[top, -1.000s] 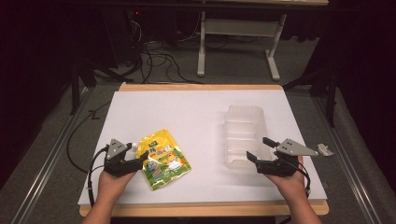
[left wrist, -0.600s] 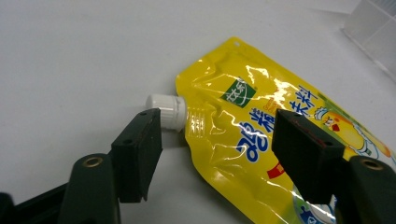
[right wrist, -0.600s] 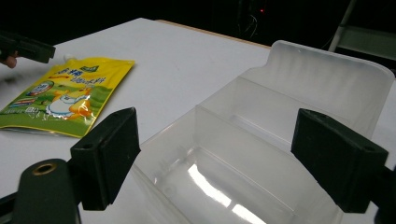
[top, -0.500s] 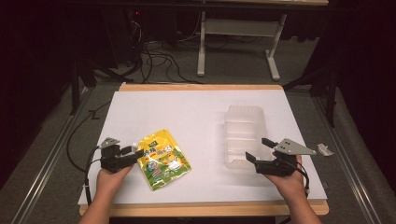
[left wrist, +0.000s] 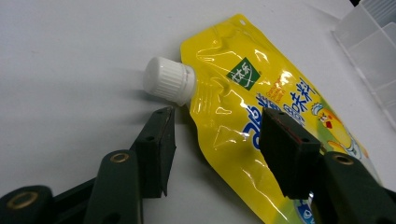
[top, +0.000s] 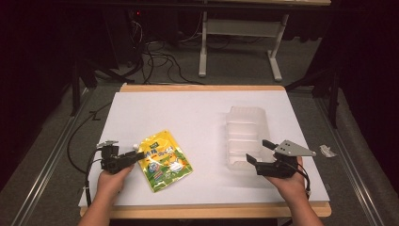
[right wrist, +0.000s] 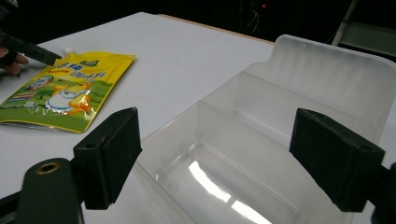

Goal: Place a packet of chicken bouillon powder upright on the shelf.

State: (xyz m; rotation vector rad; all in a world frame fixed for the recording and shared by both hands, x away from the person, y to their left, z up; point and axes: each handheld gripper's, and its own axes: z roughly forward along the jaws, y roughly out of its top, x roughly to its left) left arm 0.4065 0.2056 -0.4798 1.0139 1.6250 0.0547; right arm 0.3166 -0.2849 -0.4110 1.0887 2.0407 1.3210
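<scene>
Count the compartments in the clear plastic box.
3 visible in the clear plastic box, in a row: nearest the right gripper, middle, and farthest. The near end is partly hidden.

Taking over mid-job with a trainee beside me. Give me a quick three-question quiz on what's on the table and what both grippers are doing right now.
1. True or false: the left gripper is shut on the pouch.
2. Which thing do the right gripper's open jaws face? A) the cap B) the clear tray C) the pouch
3. Fill in: the pouch's white cap points toward the person's ____ side in the high view.

Key:
1. False. The jaws stand open, one on each side of the pouch's edge just below the cap.
2. B, the clear tray, which looks empty.
3. Left.
</scene>
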